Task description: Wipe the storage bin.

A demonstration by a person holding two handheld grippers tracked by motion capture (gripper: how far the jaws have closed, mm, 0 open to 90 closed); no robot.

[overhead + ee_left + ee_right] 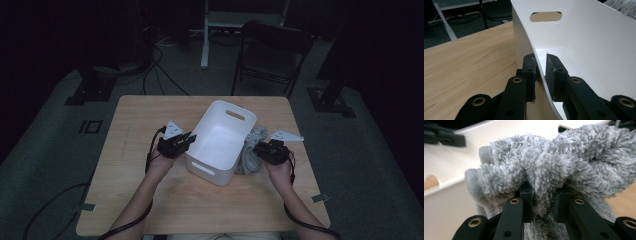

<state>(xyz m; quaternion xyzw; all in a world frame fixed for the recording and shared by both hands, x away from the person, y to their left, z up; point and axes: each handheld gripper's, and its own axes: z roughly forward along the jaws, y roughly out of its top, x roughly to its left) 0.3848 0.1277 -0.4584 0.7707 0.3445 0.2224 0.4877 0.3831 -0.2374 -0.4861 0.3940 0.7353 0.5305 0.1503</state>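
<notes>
Worktop (150,200) of pale wood carries a white bin (220,140) near its middle, set askew, with a slot handle in each end wall. Left claw (190,137) is clamped on the bin's left wall: in the left gripper view one pad sits outside the wall (589,45) and the other inside, both pressing the thin white plastic. Just beside the bin's right wall lies a grey fluffy towel (252,150), bunched up between the bin and the worktop's right edge. Right claw (257,149) is closed on that towel; in the right gripper view a fold of the towel (549,170) is pinched between the two black jaws and the rest billows above them, with the bin's wall behind it. Whether the towel still rests on the worktop or hangs slightly clear is hard to judge in the dim high view. Both forearms come in from the near edge.
</notes>
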